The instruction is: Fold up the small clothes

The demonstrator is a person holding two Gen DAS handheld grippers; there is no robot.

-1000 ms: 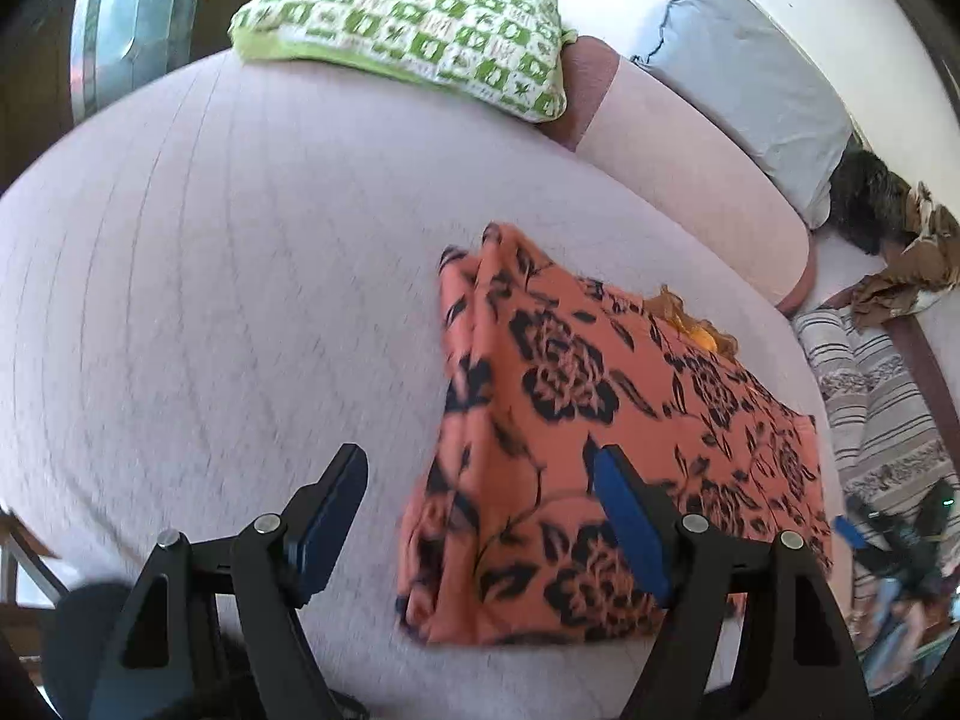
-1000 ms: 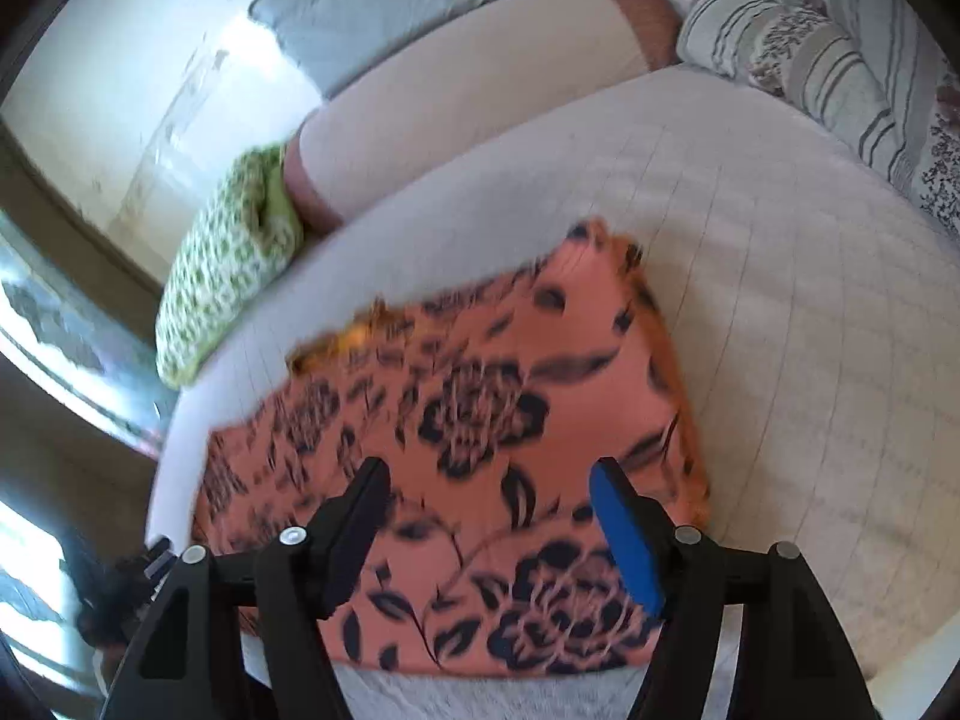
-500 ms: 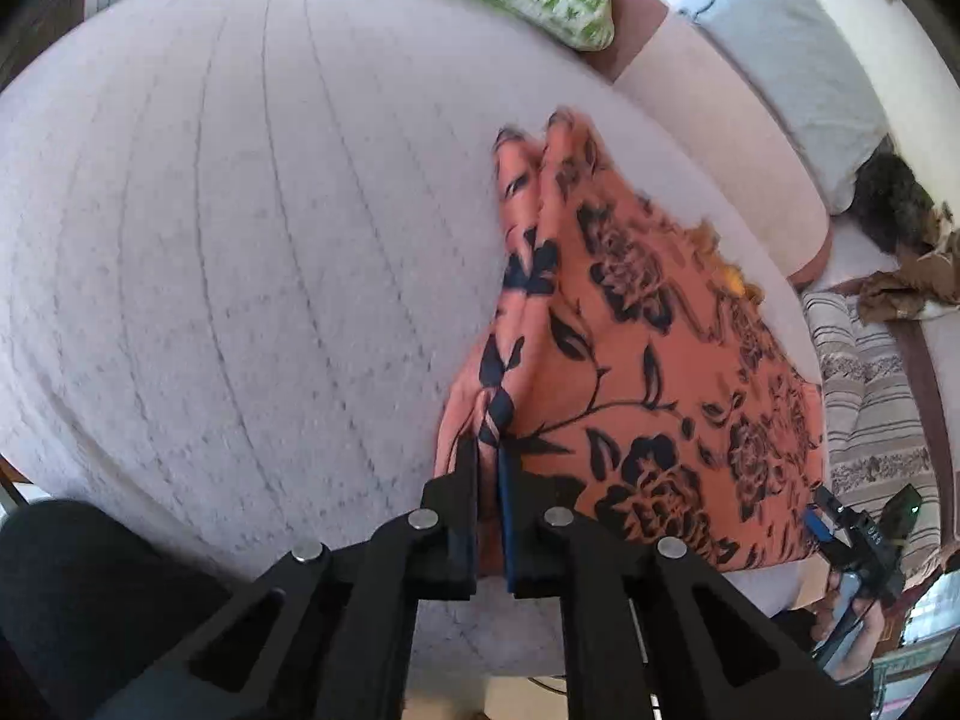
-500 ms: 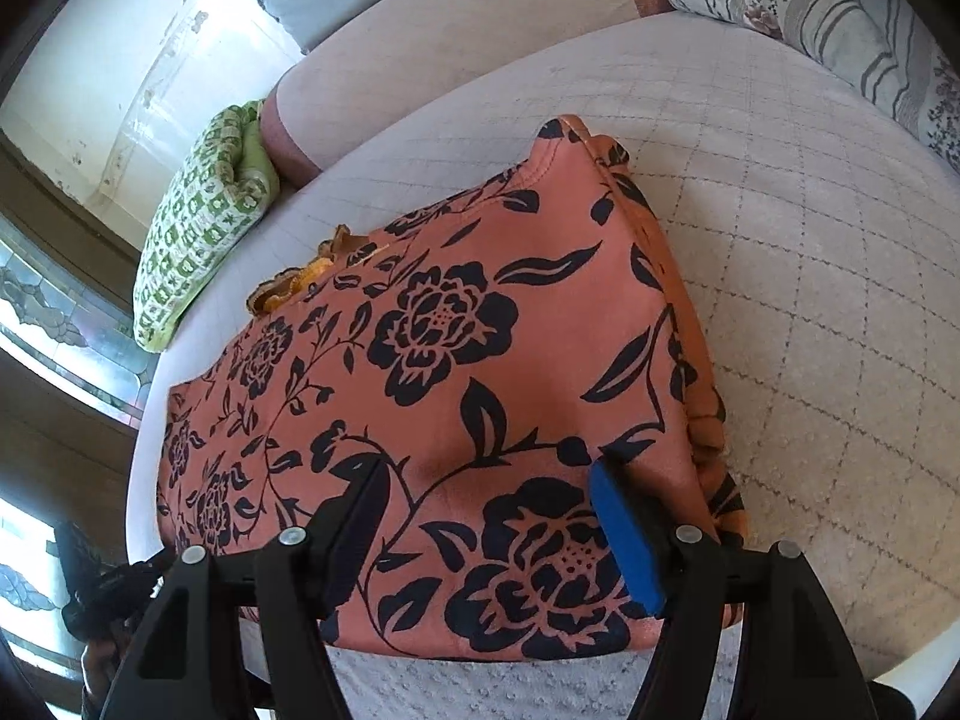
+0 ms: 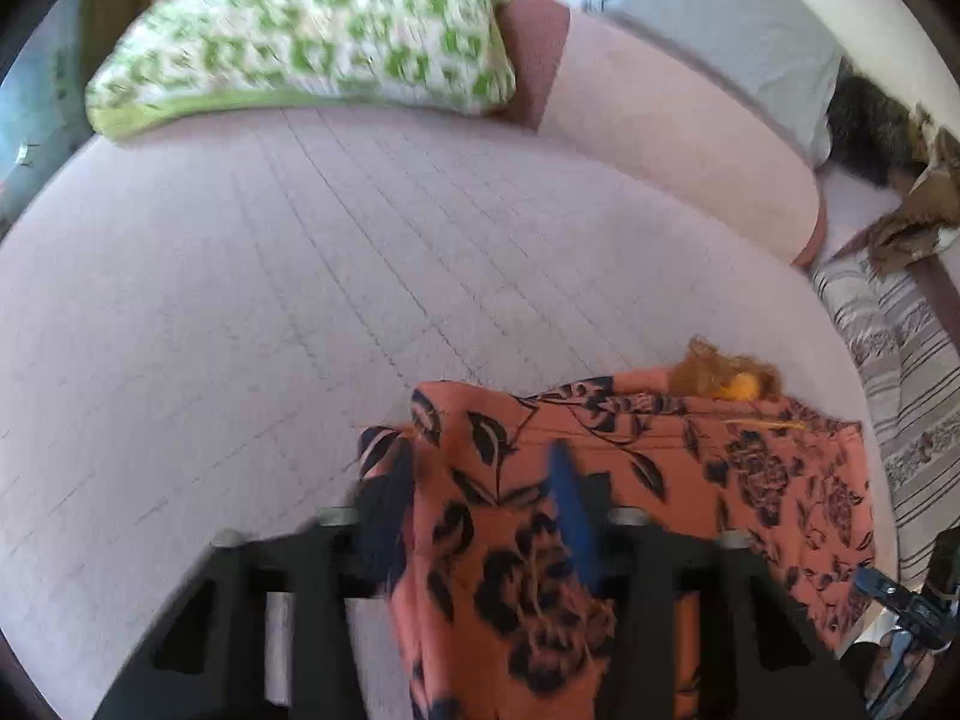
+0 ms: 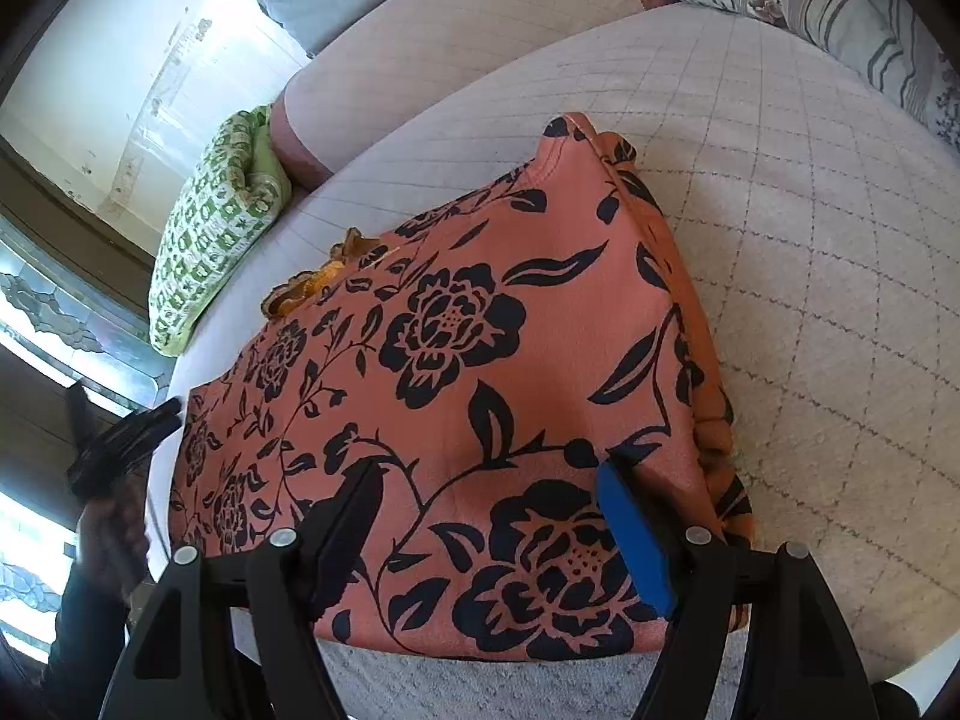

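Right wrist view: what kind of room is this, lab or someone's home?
Most likely a home bedroom or daybed corner, not a lab. A quilted mattress bears the orange floral garment, a green checked pillow and a striped pillow lie at its edges, and a long bolster runs along the wall.

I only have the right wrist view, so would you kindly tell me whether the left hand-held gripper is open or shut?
Observer: The left hand-held gripper is open, fingers apart, with a fold of the orange floral garment between them.
Operator: Thank you. Is any other clothing outside my frame?
Observer: Yes, a crumpled brown garment lies beyond the striped cushion.
Operator: Is anything near it?
Observer: A dark fuzzy item rests against the grey pillow; it is too blurred to identify.
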